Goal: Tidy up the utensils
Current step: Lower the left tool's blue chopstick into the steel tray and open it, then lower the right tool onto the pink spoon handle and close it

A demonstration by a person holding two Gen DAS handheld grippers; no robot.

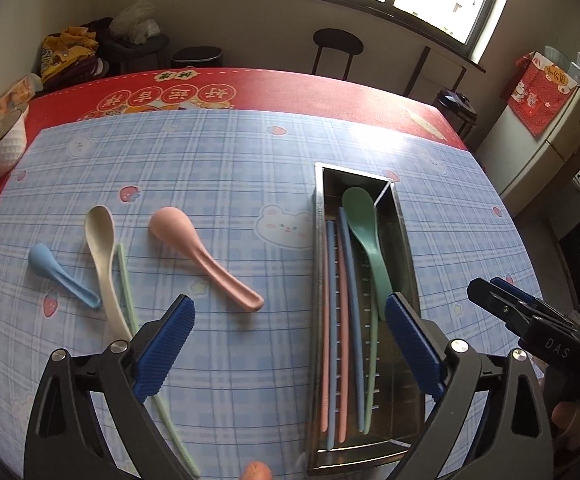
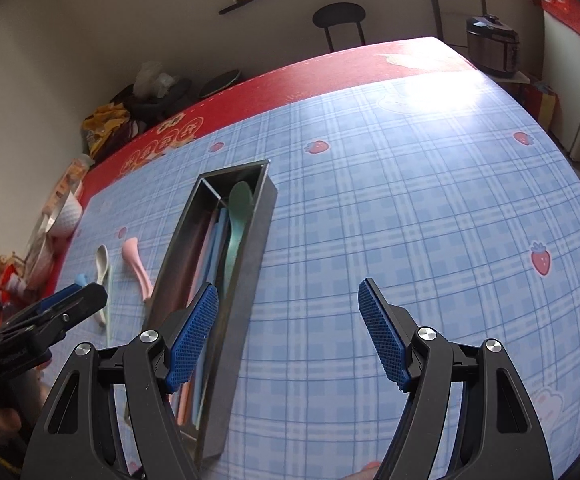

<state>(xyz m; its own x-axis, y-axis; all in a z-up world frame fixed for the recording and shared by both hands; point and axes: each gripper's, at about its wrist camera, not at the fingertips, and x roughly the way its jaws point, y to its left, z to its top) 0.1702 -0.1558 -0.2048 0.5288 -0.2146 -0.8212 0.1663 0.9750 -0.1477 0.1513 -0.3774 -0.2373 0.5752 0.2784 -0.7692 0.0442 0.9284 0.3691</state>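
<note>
A long steel utensil box point(image 1: 408, 240) lies on the blue plaid mat. It holds a green spoon point(image 1: 364, 224) and pink, blue and green chopsticks point(image 1: 344, 320). Left of it on the mat lie a pink spoon point(image 1: 201, 256), a cream spoon point(image 1: 103, 256), a small blue spoon point(image 1: 55, 270) and one green chopstick point(image 1: 127, 292). My left gripper point(image 1: 290, 344) is open and empty, above the mat between the pink spoon and the box. My right gripper point(image 2: 287, 336) is open and empty, just right of the box point(image 2: 257, 232); it also shows in the left wrist view point(image 1: 530, 316).
A white bowl point(image 1: 1, 148) stands at the far left edge of the red tablecloth point(image 1: 290, 88). A stool point(image 1: 338, 46) and a pile of bags point(image 1: 73, 56) lie beyond the table. A fridge point(image 1: 546, 136) stands at the right.
</note>
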